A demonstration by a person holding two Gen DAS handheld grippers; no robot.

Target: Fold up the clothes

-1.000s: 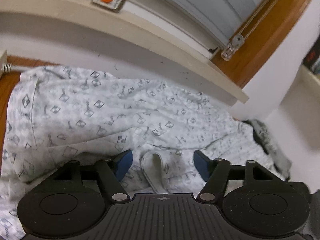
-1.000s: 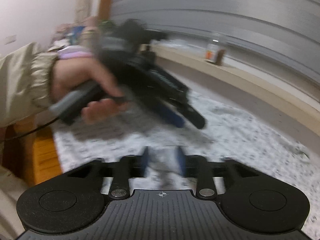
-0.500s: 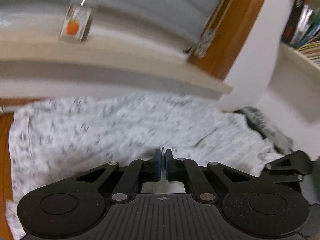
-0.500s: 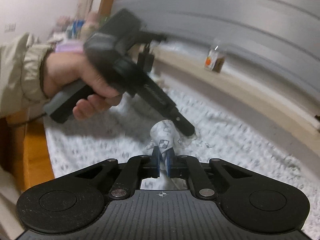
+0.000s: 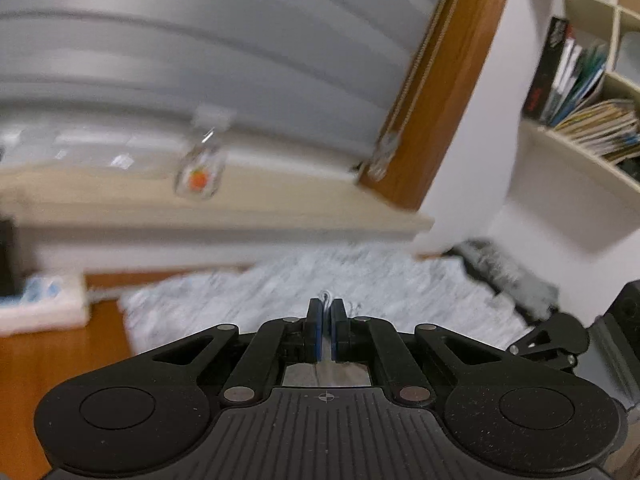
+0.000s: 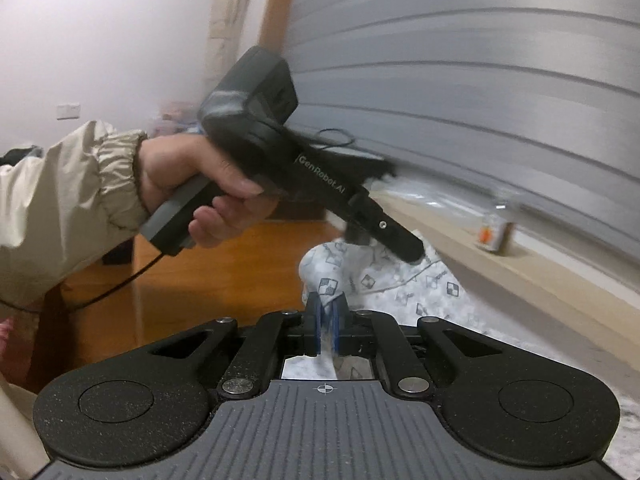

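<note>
Your left gripper (image 5: 326,330) and right gripper (image 6: 326,330) are both clamped tight on the garment (image 6: 404,280), pinching one raised edge. The rest lies spread on the wood floor (image 6: 224,264) below the sill (image 5: 240,204). Fold barely begun, I'd say; no crease visible.

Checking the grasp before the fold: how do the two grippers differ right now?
The left gripper shows only a thin sliver of cloth past its tips; the right gripper has a rounded bunch of cloth rising above its tips. The left gripper's view is blurred; the right's is sharper. Both are shut on the cloth.
</note>
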